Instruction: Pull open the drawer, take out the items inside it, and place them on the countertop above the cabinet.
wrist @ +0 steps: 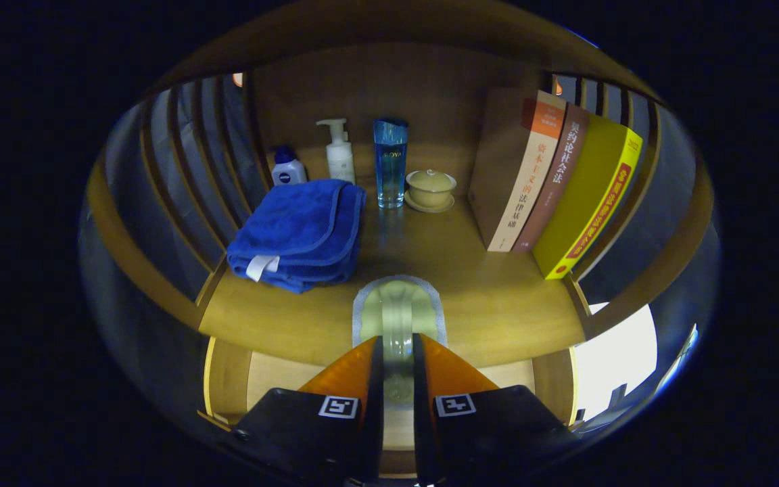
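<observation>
Gripper at bottom centre of frame, fingers narrow, both pressing on a pale, see-through packet held between them. Packet sticks out ahead of the fingertips, its top end with a grey-white rim lying over the front edge of the countertop; cannot tell whether it touches the wood. What is inside the packet is too blurred to tell.

Below the countertop edge, either side of the fingers, the open drawer shows a light wood floor and side walls; the bit of floor in view left and right of the fingers is bare.

On the countertop, left of centre, a folded blue towel with a white tag, just left of the packet's top and apart from it. Behind the towel, upper left, a small blue-capped bottle and a white pump bottle, side by side near the back wall. Centre, straight beyond the fingers, a tall blue clear bottle, upright. Just right of it a cream lidded cup on a saucer. Right side, three books leaning left together: a brown-and-orange one, a dark brown one, a yellow one outermost. Slatted wood sides curve round left and right.
</observation>
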`<action>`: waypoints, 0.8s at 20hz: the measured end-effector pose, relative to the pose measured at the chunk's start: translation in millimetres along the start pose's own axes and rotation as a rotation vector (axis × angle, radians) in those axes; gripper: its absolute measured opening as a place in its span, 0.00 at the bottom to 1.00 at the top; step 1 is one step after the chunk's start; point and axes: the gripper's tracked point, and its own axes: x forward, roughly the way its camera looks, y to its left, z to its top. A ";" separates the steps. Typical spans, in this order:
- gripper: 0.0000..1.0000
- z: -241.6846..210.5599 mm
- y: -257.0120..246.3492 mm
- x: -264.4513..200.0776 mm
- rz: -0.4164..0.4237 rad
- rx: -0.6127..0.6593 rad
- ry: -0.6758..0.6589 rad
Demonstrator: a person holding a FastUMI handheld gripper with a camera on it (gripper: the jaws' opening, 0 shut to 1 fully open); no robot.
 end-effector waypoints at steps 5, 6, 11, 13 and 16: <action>0.28 7.4 0.2 47.8 0.004 -0.003 0.038; 0.28 5.3 -1.7 56.4 -0.002 -0.005 0.050; 0.28 11.1 -1.0 78.8 -0.008 -0.003 0.056; 0.32 15.6 1.9 76.8 -0.002 -0.008 0.041; 0.58 22.0 2.8 69.8 0.002 -0.010 0.002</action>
